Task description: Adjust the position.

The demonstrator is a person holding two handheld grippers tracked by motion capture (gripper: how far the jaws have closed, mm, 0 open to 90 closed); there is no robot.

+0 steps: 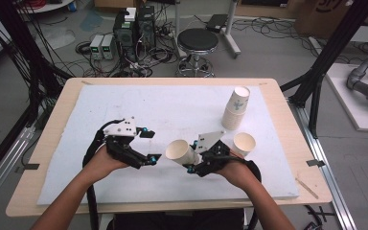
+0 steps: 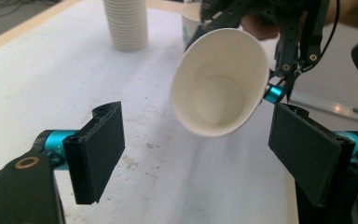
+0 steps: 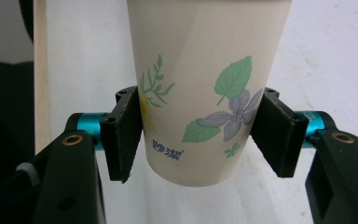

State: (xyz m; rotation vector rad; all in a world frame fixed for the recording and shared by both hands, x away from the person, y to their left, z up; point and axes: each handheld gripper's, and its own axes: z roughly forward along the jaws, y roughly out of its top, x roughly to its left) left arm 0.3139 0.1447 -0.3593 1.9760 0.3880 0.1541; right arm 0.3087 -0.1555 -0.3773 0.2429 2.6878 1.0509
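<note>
Cup (image 1: pixel 181 151) lies level, mouth toward open left gripper (image 1: pixel 149 146), clamped in right jaws.

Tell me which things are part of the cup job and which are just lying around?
Part of the job: paper cup held in the right gripper; left gripper, open; stack of cups; single cup standing on the white board.

Just lying about: stool; electronics boxes and cables on the floor.

The held paper cup (image 3: pixel 205 93) looks smooth and faintly glossy, printed with flowers; the jaw pads gripping it are matt black and slightly rough; the table's white sheet (image 1: pixel 172 105) is matt and scuffed, its wooden edge (image 1: pixel 67 96) pale and smooth.
</note>
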